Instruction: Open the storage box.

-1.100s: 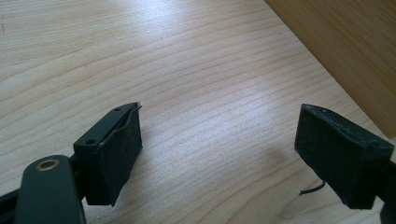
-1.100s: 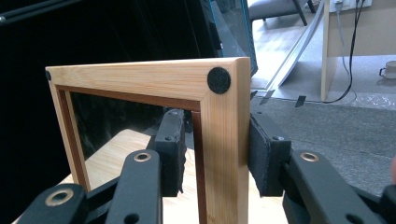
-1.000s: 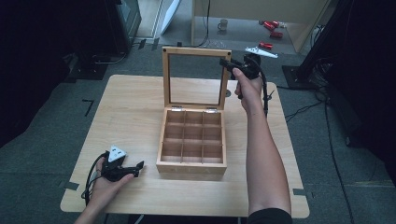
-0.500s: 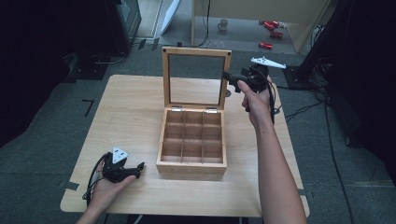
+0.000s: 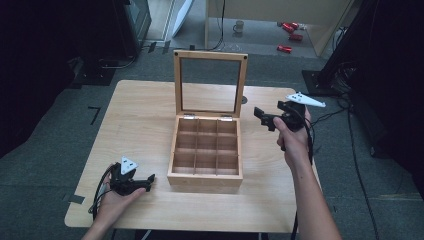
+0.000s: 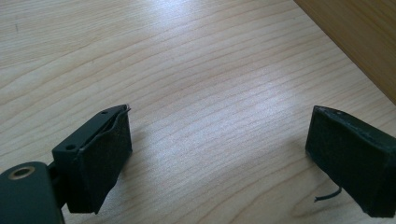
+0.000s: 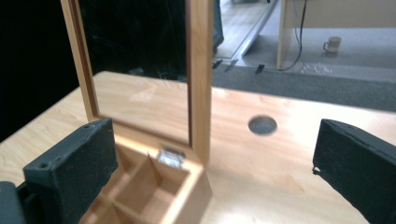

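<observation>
The right tongs (image 5: 265,118), jaws wide and empty, have drawn back from the upright glass-paned wooden lid (image 5: 210,82); opening looks finished. Left tongs (image 5: 142,185) rest wide on the pale wooden counter (image 5: 140,115).

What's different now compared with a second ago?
The right gripper has let go of the lid and drawn back to the right of the box, jaws open and holding nothing. The lid stays upright. The left gripper still rests open on the table by the box's front left corner.
</observation>
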`<state>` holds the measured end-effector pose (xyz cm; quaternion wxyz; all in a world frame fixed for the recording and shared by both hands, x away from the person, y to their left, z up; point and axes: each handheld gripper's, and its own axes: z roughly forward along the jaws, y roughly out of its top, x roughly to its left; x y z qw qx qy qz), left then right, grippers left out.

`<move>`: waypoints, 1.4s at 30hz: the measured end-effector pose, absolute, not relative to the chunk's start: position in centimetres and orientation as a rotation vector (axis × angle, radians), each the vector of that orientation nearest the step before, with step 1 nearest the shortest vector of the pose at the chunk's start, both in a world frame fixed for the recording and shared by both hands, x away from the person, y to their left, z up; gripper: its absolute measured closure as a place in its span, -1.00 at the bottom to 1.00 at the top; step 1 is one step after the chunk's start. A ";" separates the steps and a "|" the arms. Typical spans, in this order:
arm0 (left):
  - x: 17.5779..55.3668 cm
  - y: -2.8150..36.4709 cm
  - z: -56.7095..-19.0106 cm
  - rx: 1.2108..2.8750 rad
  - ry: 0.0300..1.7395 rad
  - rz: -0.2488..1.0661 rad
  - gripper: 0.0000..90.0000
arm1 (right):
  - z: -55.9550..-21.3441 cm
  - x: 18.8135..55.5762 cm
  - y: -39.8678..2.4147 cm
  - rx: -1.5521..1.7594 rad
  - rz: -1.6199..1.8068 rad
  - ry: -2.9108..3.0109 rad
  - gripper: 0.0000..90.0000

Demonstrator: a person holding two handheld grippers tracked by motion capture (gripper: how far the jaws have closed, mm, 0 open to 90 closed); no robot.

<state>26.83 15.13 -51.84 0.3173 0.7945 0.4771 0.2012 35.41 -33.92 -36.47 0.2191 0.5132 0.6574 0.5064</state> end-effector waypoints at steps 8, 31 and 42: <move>26.8 15.1 -51.9 2.087 1.259 0.528 -0.85 | -38.5 32.8 -35.7 1.444 1.367 1.813 -1.00; 26.8 15.1 -51.8 2.090 1.258 0.527 -0.85 | -43.3 25.6 -38.9 1.478 1.237 1.802 -1.00; 26.8 15.1 -51.8 2.091 1.258 0.527 -0.85 | -48.4 23.2 -40.1 1.592 1.129 1.827 -1.00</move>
